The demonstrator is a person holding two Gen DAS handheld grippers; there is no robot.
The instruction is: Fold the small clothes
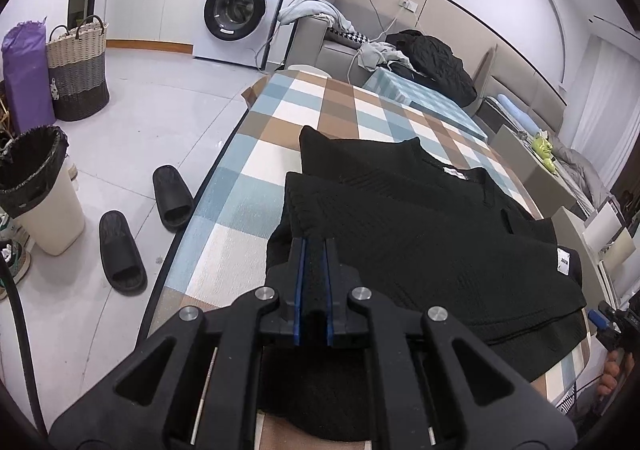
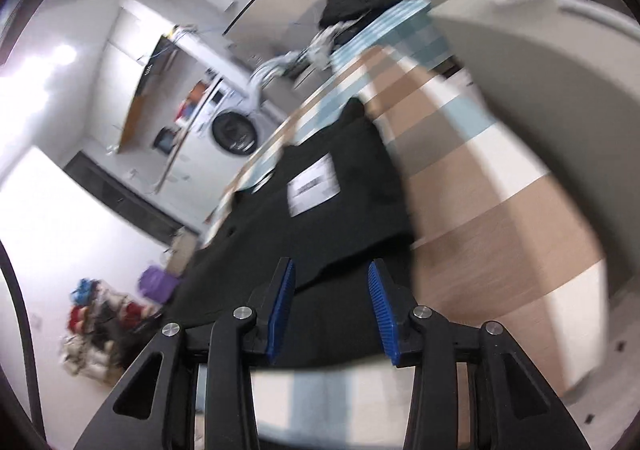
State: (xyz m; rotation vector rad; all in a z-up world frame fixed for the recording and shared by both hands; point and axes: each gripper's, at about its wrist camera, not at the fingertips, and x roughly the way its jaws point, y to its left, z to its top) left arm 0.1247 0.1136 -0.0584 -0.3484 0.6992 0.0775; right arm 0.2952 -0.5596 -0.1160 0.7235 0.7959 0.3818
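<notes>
The black garment (image 1: 420,234) is lying on the checked cloth (image 1: 248,170) that is covering the table, partly folded, with one layer resting over another and a white label (image 1: 563,261) showing near its right edge. The left gripper (image 1: 315,250) is pinching the near left edge of the garment: its two blue pads (image 1: 299,278) are standing almost together, and a strip of black fabric is sitting between them and is running back under the gripper toward the camera. In the right wrist view, which is blurred and tilted, the right gripper (image 2: 332,274) is hovering at the near edge of the same garment (image 2: 320,210). Its blue pads (image 2: 380,310) are standing spread apart, and the black fabric is lying in the gap between them and beyond them, but the pads are not pressing on it. A white label (image 2: 314,184) is showing on the garment ahead of these fingers. In the left wrist view, a hand (image 1: 614,368) is showing at the far right edge. Two black slippers (image 1: 122,250) are lying on the floor beside the table, near a bin (image 1: 36,186).
</notes>
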